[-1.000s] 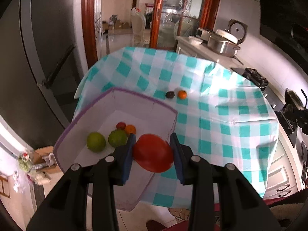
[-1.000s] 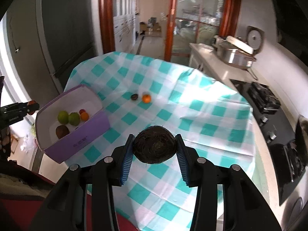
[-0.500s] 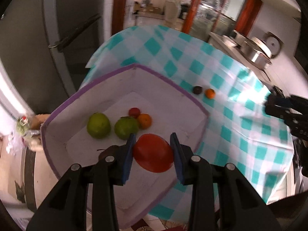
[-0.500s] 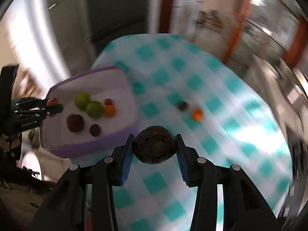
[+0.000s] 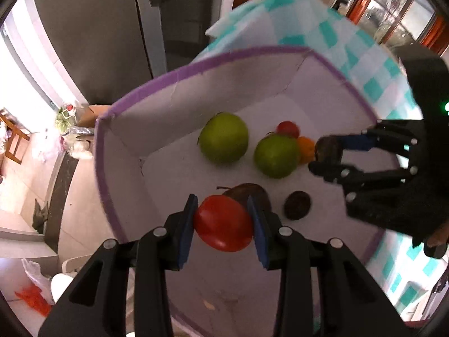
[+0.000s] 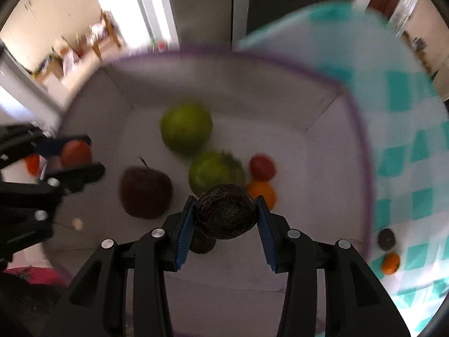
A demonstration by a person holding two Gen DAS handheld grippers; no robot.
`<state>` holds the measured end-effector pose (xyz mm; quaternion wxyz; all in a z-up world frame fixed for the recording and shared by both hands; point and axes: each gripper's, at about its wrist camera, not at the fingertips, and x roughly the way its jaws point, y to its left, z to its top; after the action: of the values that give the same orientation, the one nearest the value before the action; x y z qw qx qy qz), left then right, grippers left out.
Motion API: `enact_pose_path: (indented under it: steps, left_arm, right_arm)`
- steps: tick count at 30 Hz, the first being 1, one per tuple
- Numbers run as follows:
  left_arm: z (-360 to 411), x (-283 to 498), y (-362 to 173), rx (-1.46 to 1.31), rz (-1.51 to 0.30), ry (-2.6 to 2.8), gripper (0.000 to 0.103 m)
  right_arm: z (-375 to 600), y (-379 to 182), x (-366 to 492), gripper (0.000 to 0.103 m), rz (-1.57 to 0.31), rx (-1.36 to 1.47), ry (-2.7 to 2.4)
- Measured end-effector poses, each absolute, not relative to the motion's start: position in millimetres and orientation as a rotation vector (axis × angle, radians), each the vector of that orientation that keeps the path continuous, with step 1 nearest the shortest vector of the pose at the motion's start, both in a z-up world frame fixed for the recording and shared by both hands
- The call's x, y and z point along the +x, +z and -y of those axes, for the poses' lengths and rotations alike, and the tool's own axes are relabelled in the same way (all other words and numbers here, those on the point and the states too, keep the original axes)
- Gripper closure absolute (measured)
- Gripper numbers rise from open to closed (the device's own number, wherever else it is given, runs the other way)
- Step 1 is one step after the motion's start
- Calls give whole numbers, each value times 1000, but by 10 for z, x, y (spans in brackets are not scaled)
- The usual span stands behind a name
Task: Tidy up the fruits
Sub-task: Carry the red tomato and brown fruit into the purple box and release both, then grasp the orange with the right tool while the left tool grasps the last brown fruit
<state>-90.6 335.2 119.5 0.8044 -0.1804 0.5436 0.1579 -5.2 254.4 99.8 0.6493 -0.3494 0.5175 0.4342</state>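
My left gripper (image 5: 223, 223) is shut on a red tomato (image 5: 223, 226) and hangs over the near part of the purple-rimmed white box (image 5: 179, 75). My right gripper (image 6: 224, 219) is shut on a dark rough round fruit (image 6: 226, 214) above the box (image 6: 252, 56); it also shows in the left wrist view as the right gripper (image 5: 328, 157). On the box floor lie two green fruits (image 5: 224, 137) (image 5: 276, 156), a small red fruit (image 5: 287, 129), a small orange fruit (image 5: 306, 146), a dark brown fruit (image 6: 146, 193) and a small dark fruit (image 5: 297, 205).
The box stands at the edge of a table with a teal-and-white checked cloth (image 6: 404, 129). Out on the cloth lie a small dark fruit (image 6: 386, 239) and a small orange fruit (image 6: 391, 264). A dark fridge (image 5: 112, 28) and the tiled floor (image 5: 25, 219) lie beyond the table edge.
Both grippers came down over the box, each keeping hold of its fruit. The right one swept across the table from its middle to the box and now faces the left one.
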Motion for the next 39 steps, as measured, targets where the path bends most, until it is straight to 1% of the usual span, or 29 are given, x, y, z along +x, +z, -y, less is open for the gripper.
enact_pose_path:
  steps: [5,11,15,16,17,18,19,20,21,23,27,28,29,30,32,34,35,37,39]
  left_arm:
    - [-3473,-643,1019,-394,-1207,367,65]
    - [-3746,-447,685,-479,-1321,444,65]
    - [-3775,-405,613,-499,-1358,444,62]
    - [-3778,-406,621,-507,-1353,440,58]
    - [-3769,-402,630,-507,-1351,436,54]
    - [-3754,-396,639,-499,-1352,435,53]
    - [-3740,-394,643,-497,-1352,431,48]
    - [-3725,-391,649,-499,-1350,422,42]
    - [-3723,-390,652,-503,-1346,412,40]
    - [-3694,-399,686,-510,-1331,382,34]
    - [-3601,-498,952,-512,-1224,364,34]
    - [-3541,-578,1100,-508,-1178,362,31]
    - [-3503,-640,1215,-502,-1140,365,24]
    - [-3438,-748,1380,-494,-1085,367,21]
    - [-3356,-893,1571,-484,-1024,353,13]
    - [-3244,-1071,1740,-471,-984,333,6]
    - [-3145,-1139,1821,-462,-975,321,4]
    - [-3006,-1187,1909,-425,-977,272,3]
    - [-3016,-1212,1887,-384,-980,217,3]
  right_arm:
    - [-2538,731,26,60,-1315,-772,969]
    - [-2634,549,51,59,-1387,-775,950]
    - [-2681,520,165,57,-1437,-738,909]
    - [-2666,518,197,55,-1450,-718,899]
    - [-2643,520,221,50,-1462,-697,891]
    - [-2625,526,235,41,-1469,-685,889]
    - [-2605,540,249,36,-1475,-664,886]
    - [-2591,558,261,29,-1476,-647,885]
    - [-2571,588,276,23,-1474,-622,886]
    - [-2528,652,289,19,-1459,-592,874]
    - [-2317,970,318,19,-1397,-504,851]
    - [-2207,1139,286,19,-1355,-448,860]
    - [-2078,1318,239,19,-1307,-394,867]
    - [-1936,1483,186,18,-1261,-345,874]
    - [-1603,1839,30,16,-1151,-269,855]
    - [-1226,2094,-149,16,-1067,-233,795]
    - [-1052,2175,-219,16,-1046,-219,752]
    - [-674,2219,-447,16,-1023,-176,643]
    - [-300,2177,-555,16,-1036,-117,538]
